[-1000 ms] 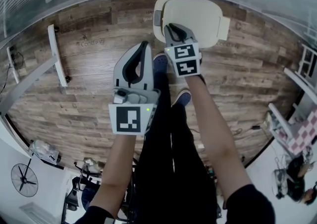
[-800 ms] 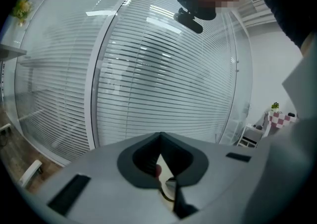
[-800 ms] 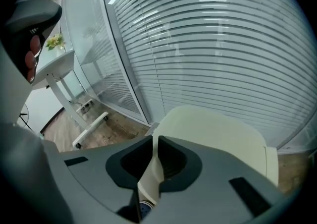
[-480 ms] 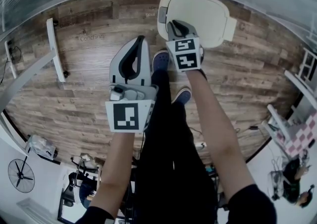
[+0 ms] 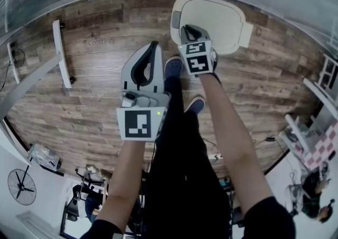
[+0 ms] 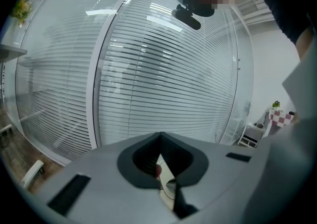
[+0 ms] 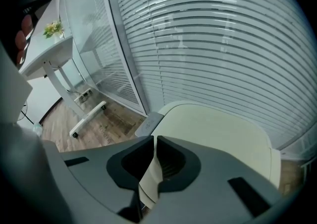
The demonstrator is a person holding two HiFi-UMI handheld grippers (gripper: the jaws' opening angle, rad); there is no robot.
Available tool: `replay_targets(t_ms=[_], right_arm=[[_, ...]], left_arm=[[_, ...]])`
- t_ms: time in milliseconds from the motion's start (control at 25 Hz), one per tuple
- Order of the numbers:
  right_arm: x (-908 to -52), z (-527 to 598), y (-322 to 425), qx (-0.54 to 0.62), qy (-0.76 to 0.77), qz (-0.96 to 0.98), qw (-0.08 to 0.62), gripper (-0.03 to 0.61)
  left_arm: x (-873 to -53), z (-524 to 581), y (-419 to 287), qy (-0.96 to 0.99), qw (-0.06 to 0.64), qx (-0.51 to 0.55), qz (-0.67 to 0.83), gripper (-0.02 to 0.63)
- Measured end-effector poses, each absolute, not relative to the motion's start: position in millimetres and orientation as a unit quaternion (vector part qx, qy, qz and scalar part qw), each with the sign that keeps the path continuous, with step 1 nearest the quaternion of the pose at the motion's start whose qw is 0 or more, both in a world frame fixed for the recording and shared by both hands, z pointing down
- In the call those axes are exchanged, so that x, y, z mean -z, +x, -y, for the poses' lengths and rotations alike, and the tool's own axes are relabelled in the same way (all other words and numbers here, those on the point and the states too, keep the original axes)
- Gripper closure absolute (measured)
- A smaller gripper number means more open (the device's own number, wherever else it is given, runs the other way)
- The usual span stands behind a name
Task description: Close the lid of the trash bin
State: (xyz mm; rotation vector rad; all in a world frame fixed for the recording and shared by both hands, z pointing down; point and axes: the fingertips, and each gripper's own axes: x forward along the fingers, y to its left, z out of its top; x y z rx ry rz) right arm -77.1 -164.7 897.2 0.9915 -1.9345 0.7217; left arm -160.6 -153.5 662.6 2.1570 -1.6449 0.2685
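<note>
A white metal table foot (image 5: 62,59) lies at the far left on the brown wood-plank floor (image 5: 90,100), whose faint pale print is too small to read. The grey plastic left tongs (image 5: 153,46) hang closed and empty, with a black-and-white square marker (image 5: 139,123) on their cube. The right tongs (image 5: 184,27), jaws just drawn nearly together with nothing between them, sit over the near-left edge of the smooth, rounded cream trash bin lid (image 5: 219,16). The lid lies down, closed, beside a grey tab (image 5: 175,19).

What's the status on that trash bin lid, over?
Left gripper shut, aside. Right gripper shut, above the lid, near edge. Lid looks down. Nothing blocking.
</note>
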Motion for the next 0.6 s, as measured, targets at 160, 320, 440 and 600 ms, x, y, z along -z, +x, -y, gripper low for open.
replay_targets(t_ms=[160, 320, 440, 600], right_arm=[[-897, 165, -76, -0.298, 0.398, 0.767, 0.405, 0.556], [-897, 166, -77, -0.3, 0.392, 0.772, 0.401, 0.555], [-896, 159, -76, -0.323, 0.386, 0.772, 0.389, 0.555], [-886, 153, -58, -0.322, 0.408, 0.773, 0.363, 0.555]], left_arm=[[-661, 154, -163, 0.774, 0.204, -0.094, 0.592, 0.606], [-661, 153, -163, 0.775, 0.204, -0.095, 0.591, 0.606], [-661, 150, -161, 0.773, 0.206, -0.097, 0.592, 0.606], [-655, 149, -161, 0.778, 0.202, -0.1, 0.586, 0.607]])
